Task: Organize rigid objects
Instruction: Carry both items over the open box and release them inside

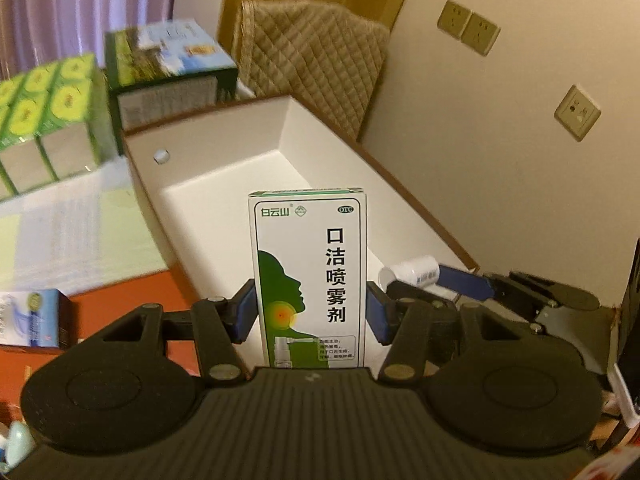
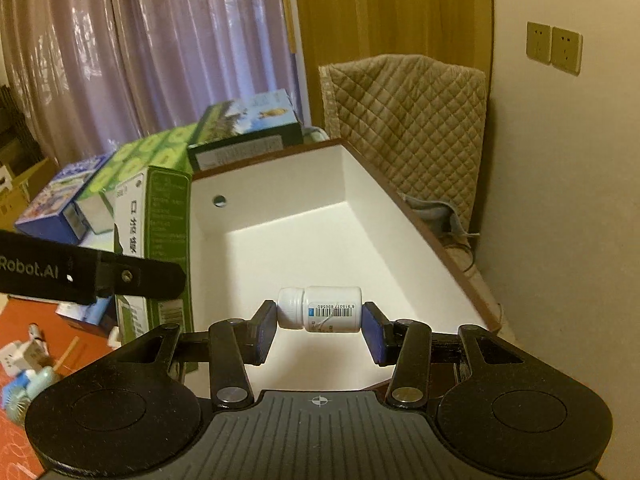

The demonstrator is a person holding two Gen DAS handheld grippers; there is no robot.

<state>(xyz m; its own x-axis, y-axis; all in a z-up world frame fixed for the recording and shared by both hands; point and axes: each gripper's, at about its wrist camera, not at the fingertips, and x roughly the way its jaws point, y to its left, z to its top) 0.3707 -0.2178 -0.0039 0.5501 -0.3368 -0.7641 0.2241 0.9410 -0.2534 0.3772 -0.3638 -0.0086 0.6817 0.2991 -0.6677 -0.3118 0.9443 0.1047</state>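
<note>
Ahead of both our tools we see one long white open-topped box with a brown rim [image 1: 224,168] [image 2: 280,216], with a single round hole in its far wall. Behind it stands one quilted tan cover [image 1: 312,60] [image 2: 404,120], and beyond the box's far left corner lies one green-and-blue carton with a landscape print [image 1: 168,68] [image 2: 248,128]. To the left of it we count at least three lime-green patterned cartons [image 1: 48,120] [image 2: 136,160] side by side, blurred in the left view. Three beige wall sockets [image 1: 468,28] show on the wall to the right in the left view, two of them paired.

Our left tool [image 1: 311,308] clamps one tall white-and-green spray carton with black Chinese lettering [image 1: 308,276] [image 2: 160,248]. The carton stands upright between the blue pads, long axis vertical, printed face toward the camera, held over the near end of the white box.

Our right tool [image 2: 319,322] [image 1: 460,284] grips one small white plastic pill bottle with a barcode label [image 2: 320,309] [image 1: 410,271]. The bottle lies on its side, long axis running across from pad to pad, cap pointing to the tool's left and pressed against the left pad, base against the right pad. It hangs above the near part of the box's floor, just to the right of the left tool.

One orange-red counter [image 1: 120,304] [image 2: 24,344] shows to the left, carrying small items too blurred for us to count.
</note>
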